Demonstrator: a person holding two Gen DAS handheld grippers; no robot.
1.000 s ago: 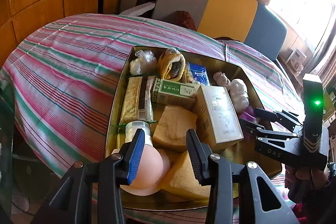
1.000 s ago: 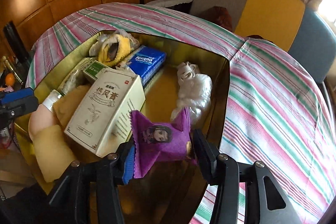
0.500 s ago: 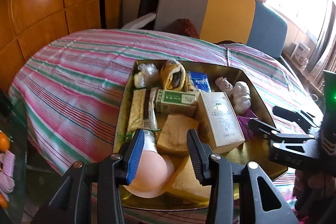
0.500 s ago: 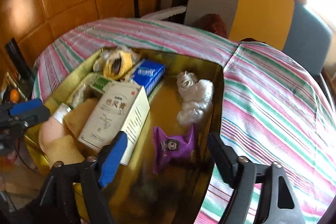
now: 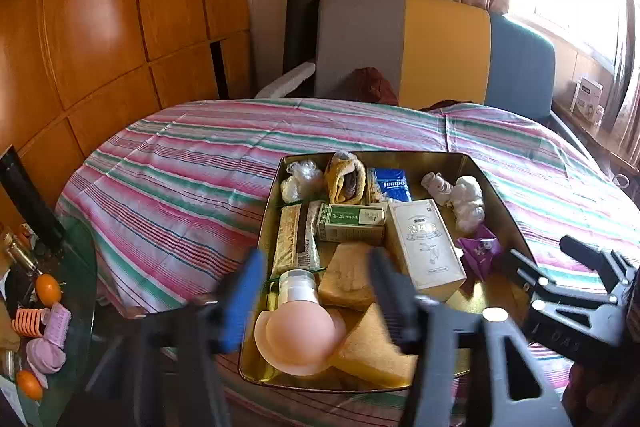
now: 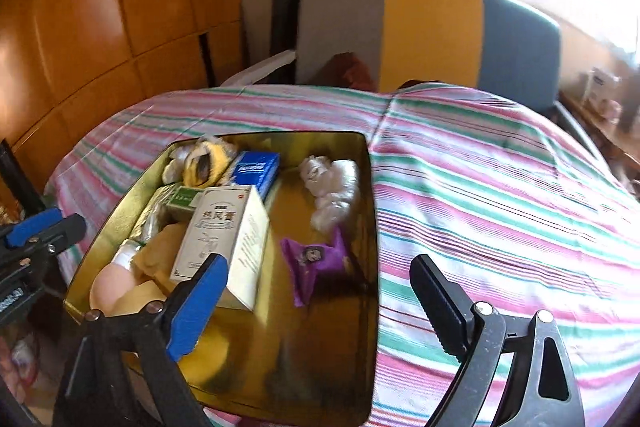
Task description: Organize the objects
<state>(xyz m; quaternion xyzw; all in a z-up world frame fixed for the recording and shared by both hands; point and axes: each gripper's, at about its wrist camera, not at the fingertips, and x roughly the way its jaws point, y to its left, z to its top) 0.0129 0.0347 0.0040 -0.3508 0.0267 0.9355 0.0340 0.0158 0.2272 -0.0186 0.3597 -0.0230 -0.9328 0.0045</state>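
Note:
A gold tin tray (image 5: 500, 195) (image 6: 370, 211) on the striped tablecloth holds several items: a white box (image 5: 424, 243) (image 6: 224, 239), a green box (image 5: 352, 221), a blue tissue pack (image 5: 394, 183) (image 6: 258, 167), a purple snack packet (image 5: 480, 251) (image 6: 314, 259), white wrapped bundles (image 5: 464, 195) (image 6: 334, 187), sponges (image 5: 350, 279) and a pink round bottle (image 5: 298, 335). My left gripper (image 5: 314, 291) is open and empty above the tray's near end. My right gripper (image 6: 320, 307) is open and empty, above the tray's near right side, apart from the purple packet.
A grey, yellow and blue sofa (image 5: 444, 47) stands behind the table. A glass side table (image 5: 44, 307) with oranges and small items is at the lower left. Wooden wall panels are at the left. The right gripper shows in the left wrist view (image 5: 568, 267).
My right gripper has opened, let go of the purple packet in the tray, and drawn back. Both grippers have pulled back and up from the tray.

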